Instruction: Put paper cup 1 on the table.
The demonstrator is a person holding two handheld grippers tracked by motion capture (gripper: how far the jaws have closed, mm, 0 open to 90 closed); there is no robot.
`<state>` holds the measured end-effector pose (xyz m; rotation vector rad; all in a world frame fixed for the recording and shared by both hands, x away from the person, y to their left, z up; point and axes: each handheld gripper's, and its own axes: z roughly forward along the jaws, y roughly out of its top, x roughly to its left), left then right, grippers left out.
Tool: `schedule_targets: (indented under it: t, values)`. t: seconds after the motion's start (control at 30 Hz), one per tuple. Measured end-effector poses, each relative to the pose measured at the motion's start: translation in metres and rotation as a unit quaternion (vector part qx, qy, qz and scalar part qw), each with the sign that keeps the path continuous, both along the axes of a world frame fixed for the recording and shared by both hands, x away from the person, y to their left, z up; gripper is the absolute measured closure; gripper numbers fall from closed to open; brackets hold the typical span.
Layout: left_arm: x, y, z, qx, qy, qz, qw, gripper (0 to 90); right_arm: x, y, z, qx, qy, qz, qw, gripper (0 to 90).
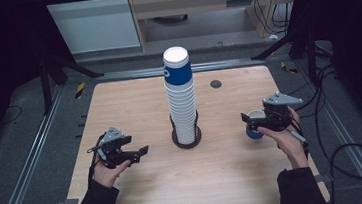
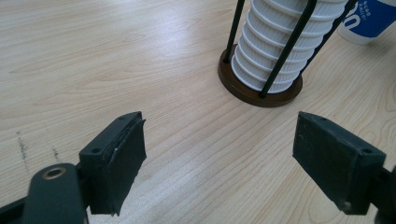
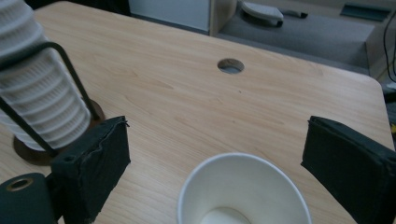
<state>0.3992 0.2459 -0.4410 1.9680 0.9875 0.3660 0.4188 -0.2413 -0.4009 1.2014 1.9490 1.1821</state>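
Our right gripper (image 1: pixel 252 120) was over by the right side of the table (image 1: pixel 143 201). Its two black jaws stood wide apart. A cup (image 3: pixel 243 191) sat upright on the table between the jaws and a bit below them. The pads did not press on the cup, so nothing was held. The cup was white inside and blue outside. In the high view, the cup (image 1: pixel 254 125) peeked out from under the gripper, close to the right edge of the table.

Our left gripper (image 1: pixel 136 154) was on the other side, low over the wood. Its jaws were apart too, and there was just bare table between them. It pointed toward the middle of the table.

In the middle stood a tall stack (image 1: pixel 181 99) of cups, one inside the next. The top cup was blue with a white rim. The stack stood in a holder (image 2: pixel 259 91) with a round brown base and thin black rods going up the sides. The single cup was well apart from the stack, to its right. From the left gripper view, we saw the blue cup (image 2: pixel 366 21) behind the stack.

A small round hole (image 1: pixel 216 84) was in the table, past the stack and to its right.
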Motion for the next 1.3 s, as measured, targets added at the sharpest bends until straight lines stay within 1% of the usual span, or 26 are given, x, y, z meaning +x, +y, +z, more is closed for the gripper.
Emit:
schedule_targets:
  t: [0.03, 0.07, 0.17, 0.2, 0.3, 0.33, 0.43, 0.53, 0.63, 0.77, 0.83, 0.9, 0.97, 1.0, 1.03, 1.07, 1.13, 1.23, 1.27, 1.3]
  values:
    - [0.000, 0.000, 0.000, 0.000, 0.000, -0.001, 1.0000, 16.4, 0.000, 0.000, 0.000, 0.000, 0.000, 0.000, 1.0000, 7.6]
    - [0.000, 0.000, 0.000, -0.001, 0.000, -0.001, 1.0000, 16.7, -0.001, 0.002, 0.003, 0.002, -0.005, 0.003, 1.0000, 7.6]
    - [0.000, -0.001, -0.001, -0.003, 0.001, 0.001, 1.0000, 18.2, -0.005, 0.006, 0.010, 0.025, -0.013, 0.018, 0.9994, 8.0]
    - [0.000, -0.001, -0.001, -0.002, 0.001, 0.002, 1.0000, 18.3, -0.006, 0.007, 0.013, 0.029, -0.019, 0.022, 0.9992, 8.2]
    - [0.000, -0.001, 0.000, 0.001, 0.000, -0.001, 1.0000, 19.2, -0.009, 0.010, 0.018, 0.035, -0.030, 0.031, 0.9984, 9.8]
    - [0.000, -0.001, 0.000, 0.001, -0.001, 0.000, 1.0000, 19.6, -0.010, 0.011, 0.020, 0.038, -0.030, 0.034, 0.9982, 10.0]
    - [-0.001, -0.001, 0.001, -0.002, -0.001, 0.001, 1.0000, 23.8, -0.011, 0.015, 0.023, 0.047, -0.034, 0.048, 0.9971, 10.7]
    - [-0.001, 0.000, 0.001, -0.003, 0.001, -0.001, 1.0000, 25.3, -0.012, 0.018, 0.026, 0.051, -0.038, 0.053, 0.9966, 11.0]
    - [-0.001, 0.000, 0.001, -0.003, 0.000, -0.001, 1.0000, 26.2, -0.013, 0.022, 0.032, 0.059, -0.045, 0.063, 0.9953, 11.0]
    - [0.000, 0.001, 0.001, -0.006, 0.001, -0.003, 1.0000, 28.3, -0.015, 0.024, 0.038, 0.064, -0.051, 0.068, 0.9943, 11.0]
    - [-0.001, 0.002, 0.002, -0.003, 0.000, -0.001, 1.0000, 29.0, -0.015, 0.026, 0.044, 0.070, -0.059, 0.072, 0.9932, 11.0]
    - [-0.001, 0.003, 0.003, -0.006, -0.001, 0.000, 1.0000, 30.1, -0.016, 0.028, 0.049, 0.080, -0.069, 0.075, 0.9916, 11.0]
    - [-0.002, 0.002, 0.003, -0.008, -0.002, 0.000, 1.0000, 31.0, -0.016, 0.031, 0.053, 0.088, -0.073, 0.082, 0.9900, 11.0]
    - [-0.002, 0.002, 0.004, -0.007, -0.003, -0.001, 1.0000, 31.2, -0.015, 0.034, 0.056, 0.090, -0.079, 0.085, 0.9892, 11.0]
    - [-0.001, 0.002, 0.003, -0.007, -0.001, -0.003, 1.0000, 31.7, -0.015, 0.036, 0.058, 0.092, -0.079, 0.088, 0.9887, 10.9]
    - [-0.001, 0.002, 0.003, -0.005, -0.001, -0.004, 1.0000, 32.2, -0.015, 0.040, 0.061, 0.097, -0.084, 0.094, 0.9872, 10.9]
    - [-0.001, 0.001, 0.003, -0.004, 0.000, -0.004, 1.0000, 32.3, -0.015, 0.041, 0.063, 0.099, -0.085, 0.096, 0.9868, 10.9]
    - [-0.001, 0.002, 0.004, -0.005, -0.001, -0.004, 1.0000, 32.8, -0.013, 0.046, 0.069, 0.107, -0.089, 0.105, 0.9847, 10.9]
    - [-0.002, 0.002, 0.004, -0.007, -0.001, -0.003, 1.0000, 32.8, -0.012, 0.049, 0.073, 0.113, -0.092, 0.111, 0.9831, 10.9]
    - [-0.002, 0.002, 0.004, -0.009, -0.001, -0.002, 1.0000, 32.8, -0.012, 0.049, 0.073, 0.113, -0.092, 0.111, 0.9831, 10.9]
